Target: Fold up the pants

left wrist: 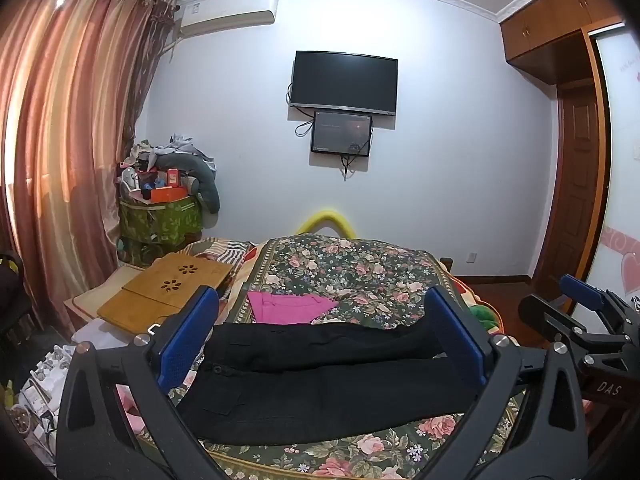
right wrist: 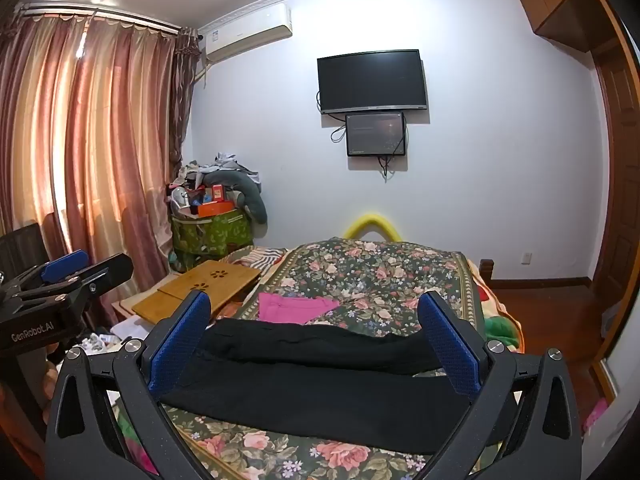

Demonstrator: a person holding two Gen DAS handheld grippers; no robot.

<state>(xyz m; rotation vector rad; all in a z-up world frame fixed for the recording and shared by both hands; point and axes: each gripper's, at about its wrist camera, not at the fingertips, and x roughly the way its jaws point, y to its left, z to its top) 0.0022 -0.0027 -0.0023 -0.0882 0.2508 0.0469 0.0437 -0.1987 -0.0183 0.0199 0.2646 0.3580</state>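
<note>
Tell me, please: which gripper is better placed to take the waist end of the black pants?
The left gripper, probably. The buttoned waist of the black pants lies at the left edge of its open jaws. The right gripper, open too, looks at the legs, further from the waist.

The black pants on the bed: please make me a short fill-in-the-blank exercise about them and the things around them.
1. The black pants lie on a bedspread with a ____ pattern.
2. The folded garment beyond the pants is ____ in colour.
3. The blue fingers of the right gripper stand ____, with nothing held between them.
4. Left of the bed lies a ____ lap desk.

Missing words: floral; pink; open; wooden
</note>
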